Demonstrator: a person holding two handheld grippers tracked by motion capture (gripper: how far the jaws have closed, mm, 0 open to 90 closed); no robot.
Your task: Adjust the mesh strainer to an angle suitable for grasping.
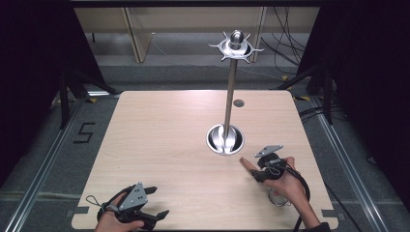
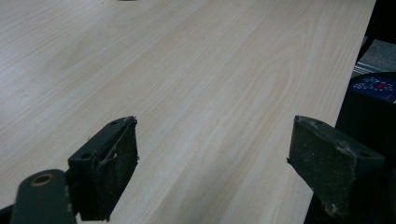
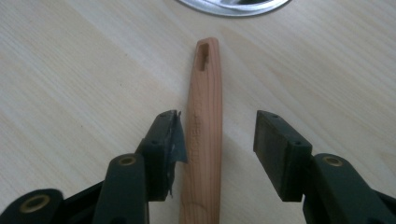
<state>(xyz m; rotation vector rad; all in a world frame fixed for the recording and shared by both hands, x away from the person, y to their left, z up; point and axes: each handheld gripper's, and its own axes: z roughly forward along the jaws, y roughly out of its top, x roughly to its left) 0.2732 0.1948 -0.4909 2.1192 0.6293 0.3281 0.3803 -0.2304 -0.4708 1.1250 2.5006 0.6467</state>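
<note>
Wooden handle (image 3: 204, 126) — lying flat on the desk (image 3: 70, 70) between the spread right tongs (image 3: 217, 149), likely light, stiff, fairly grippy — best pinched mid-shaft; left tongs (image 2: 212, 163) spread, empty.

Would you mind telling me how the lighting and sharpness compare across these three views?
High view: the table is evenly lit, the surroundings fall dark, and the metal stand glints. Left gripper view: soft light on the wood, with its near jaws slightly blurred. Right gripper view: the wooden handle is fairly sharp, and the stand's bright base at the top edge shows glare.
</note>
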